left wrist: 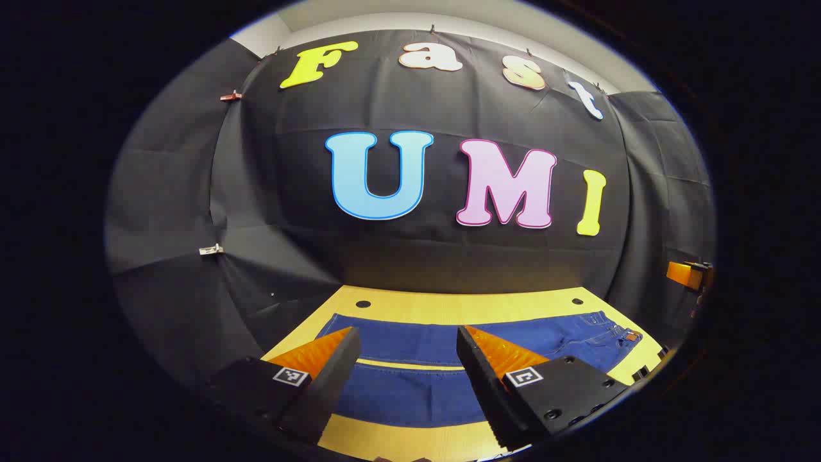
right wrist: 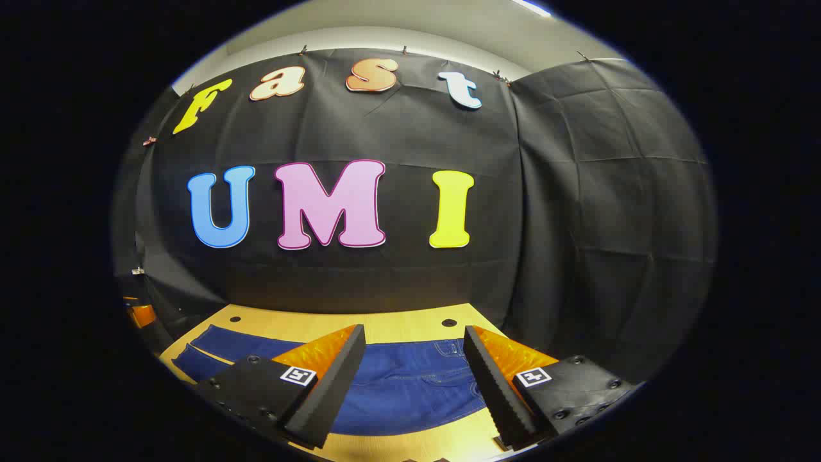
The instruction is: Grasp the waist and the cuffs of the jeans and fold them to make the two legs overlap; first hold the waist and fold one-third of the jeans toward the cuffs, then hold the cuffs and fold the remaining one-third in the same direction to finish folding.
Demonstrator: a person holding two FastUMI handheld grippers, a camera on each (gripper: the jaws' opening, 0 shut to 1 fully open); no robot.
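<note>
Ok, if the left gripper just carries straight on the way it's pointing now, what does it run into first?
Probably the jeans. The left gripper is open and tilted down over the two legs lying flat on the table, so denim comes first. Depth is hard to judge; a shallower line reaches the booth wall.

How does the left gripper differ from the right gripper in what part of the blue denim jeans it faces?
The left gripper hangs over the two legs of the blue denim jeans, which lie side by side; the right gripper hangs over the waist end with its pockets. Both are open, above the wooden table, touching no cloth.
</note>
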